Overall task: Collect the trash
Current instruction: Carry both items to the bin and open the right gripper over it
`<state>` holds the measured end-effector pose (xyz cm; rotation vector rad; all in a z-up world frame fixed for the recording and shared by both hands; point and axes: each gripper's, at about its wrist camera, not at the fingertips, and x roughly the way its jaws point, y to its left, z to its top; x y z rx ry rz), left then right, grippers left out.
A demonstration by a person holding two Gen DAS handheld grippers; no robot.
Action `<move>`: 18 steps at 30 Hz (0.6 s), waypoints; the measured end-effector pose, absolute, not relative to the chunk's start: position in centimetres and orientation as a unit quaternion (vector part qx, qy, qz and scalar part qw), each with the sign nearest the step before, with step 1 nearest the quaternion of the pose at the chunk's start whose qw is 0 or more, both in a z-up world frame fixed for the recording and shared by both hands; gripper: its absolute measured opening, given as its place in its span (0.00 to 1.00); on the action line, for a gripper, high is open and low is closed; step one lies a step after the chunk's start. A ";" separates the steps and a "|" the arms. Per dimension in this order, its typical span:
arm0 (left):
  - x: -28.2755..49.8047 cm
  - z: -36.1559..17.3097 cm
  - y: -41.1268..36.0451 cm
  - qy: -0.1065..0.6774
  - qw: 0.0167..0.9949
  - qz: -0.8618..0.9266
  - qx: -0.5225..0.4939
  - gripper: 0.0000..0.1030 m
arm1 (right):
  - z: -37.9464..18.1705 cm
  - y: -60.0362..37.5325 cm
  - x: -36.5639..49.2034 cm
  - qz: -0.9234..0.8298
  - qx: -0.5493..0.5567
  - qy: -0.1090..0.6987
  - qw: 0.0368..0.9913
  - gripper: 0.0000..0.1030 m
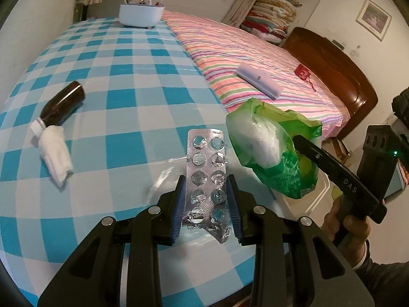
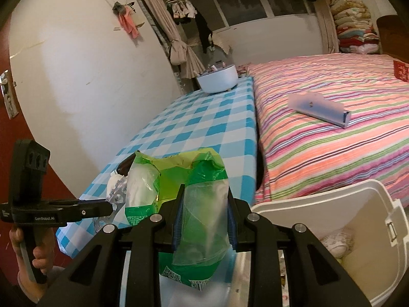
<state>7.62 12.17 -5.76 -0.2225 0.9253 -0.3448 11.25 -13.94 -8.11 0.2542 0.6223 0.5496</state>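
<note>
The left gripper (image 1: pixel 206 181) is clamped on a used silver blister pack (image 1: pixel 206 176) that stands upright between its blue pads above the blue-checked table (image 1: pixel 133 81). To its right, the right gripper (image 1: pixel 297 140), held in a hand (image 1: pixel 345 225), grips a green plastic bag (image 1: pixel 276 151) with white wadding inside. On the table's left lies a brown bottle (image 1: pixel 64 105) beside a white tissue (image 1: pixel 57 153), and a white bowl (image 1: pixel 141 14) sits at the far end by the striped bed (image 1: pixel 242 51).

Silver blister pack (image 1: pixel 206 176), green wrapper (image 1: pixel 274 151), blue-checked tablecloth (image 1: pixel 122 97), seemingly brown bottle (image 1: pixel 64 102).
</note>
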 end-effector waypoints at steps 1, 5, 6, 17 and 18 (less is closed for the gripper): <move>7.7 -5.8 11.9 0.443 0.874 -0.167 -0.105 0.30 | -8.1 -14.1 11.3 0.264 0.124 0.301 0.908 0.26; 8.0 -5.5 10.6 0.443 0.873 -0.179 -0.099 0.30 | -7.9 -15.2 11.0 0.252 0.126 0.295 0.913 0.26; 8.1 -5.5 10.3 0.443 0.872 -0.182 -0.097 0.30 | -7.9 -15.5 11.0 0.248 0.127 0.294 0.914 0.26; 8.8 -5.6 6.7 0.448 0.865 -0.211 -0.082 0.30 | -7.5 -19.2 9.8 0.192 0.122 0.268 0.936 0.26; 8.8 -5.6 6.4 0.449 0.864 -0.214 -0.080 0.30 | -7.4 -19.5 9.6 0.185 0.119 0.265 0.939 0.26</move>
